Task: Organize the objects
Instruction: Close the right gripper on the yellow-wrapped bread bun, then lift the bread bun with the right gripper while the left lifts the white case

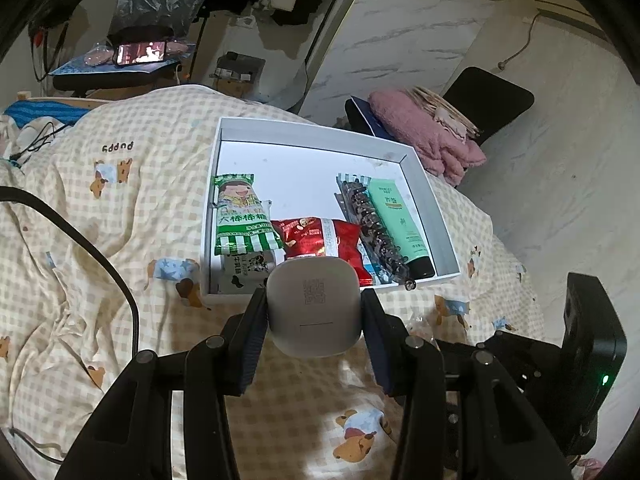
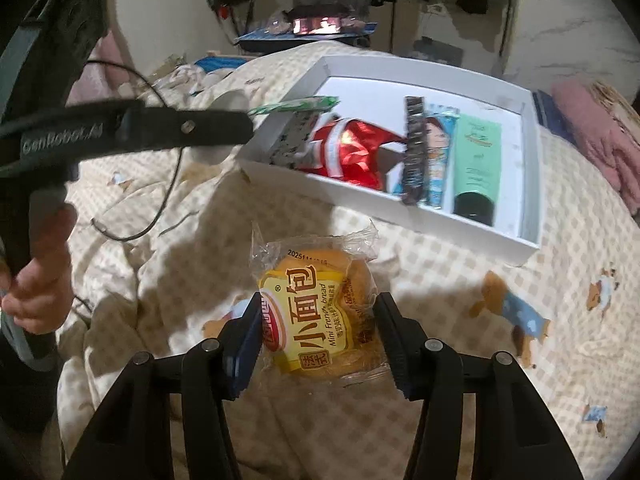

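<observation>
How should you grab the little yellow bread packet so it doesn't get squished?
Grip the bread packet across its plump middle, coming from above with one pad on each side, as the right gripper does. The crinkly top seal is flimsy, so squeeze gently.

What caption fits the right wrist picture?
Right gripper closing on yellow-wrapped mini bread beside white cardboard box.

a box [image 1: 430,200] sits on the quilt [image 1: 120,208], holding snack packets [image 1: 244,220] at left and a tube [image 1: 400,224] at right; a bread pack [image 2: 316,312] lies before it.
</observation>
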The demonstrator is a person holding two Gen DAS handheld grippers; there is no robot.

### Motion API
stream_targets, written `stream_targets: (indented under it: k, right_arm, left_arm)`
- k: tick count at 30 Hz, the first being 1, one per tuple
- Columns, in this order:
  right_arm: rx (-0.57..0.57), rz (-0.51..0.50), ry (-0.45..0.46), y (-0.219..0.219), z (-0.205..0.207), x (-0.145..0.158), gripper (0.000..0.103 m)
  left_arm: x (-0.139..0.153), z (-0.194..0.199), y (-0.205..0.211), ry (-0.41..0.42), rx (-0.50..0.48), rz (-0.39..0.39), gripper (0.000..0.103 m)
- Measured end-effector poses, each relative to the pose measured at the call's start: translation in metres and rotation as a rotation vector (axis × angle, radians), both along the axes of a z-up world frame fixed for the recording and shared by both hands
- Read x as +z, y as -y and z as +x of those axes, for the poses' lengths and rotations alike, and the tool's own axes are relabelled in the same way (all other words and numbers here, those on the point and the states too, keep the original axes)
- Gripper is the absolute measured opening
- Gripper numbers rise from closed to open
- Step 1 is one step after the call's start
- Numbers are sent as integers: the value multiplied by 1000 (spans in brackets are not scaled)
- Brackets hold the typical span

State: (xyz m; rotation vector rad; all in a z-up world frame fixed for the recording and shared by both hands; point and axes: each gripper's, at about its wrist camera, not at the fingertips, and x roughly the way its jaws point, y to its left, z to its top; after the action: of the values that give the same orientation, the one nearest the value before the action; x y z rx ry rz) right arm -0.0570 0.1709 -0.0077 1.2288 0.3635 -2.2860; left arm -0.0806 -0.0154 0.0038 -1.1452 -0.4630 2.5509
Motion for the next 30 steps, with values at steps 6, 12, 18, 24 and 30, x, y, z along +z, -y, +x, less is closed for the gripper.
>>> stream_targets:
  k: [6,12,18,24,30]
  right_arm:
    - [-8,-71,17,0,-2,3,55]
    - [57,-226,36,12,0,-7,56]
    - [50,-198,113,30,-6,-45,56]
    - [24,-237,163,29,-15,-71,56]
    - [10,-262,151,27,-12,-71,56]
  left_arm:
    - [-2,0,-2,6,-5,-2,49]
    - [-3,-1,-4,12,-7,-11,49]
    - [-6,-3,-4,26,-5,-9,49]
    - [-7,-3,-6,27,-6,-14,49]
    - [-8,-4,-3,27,7,-14,49]
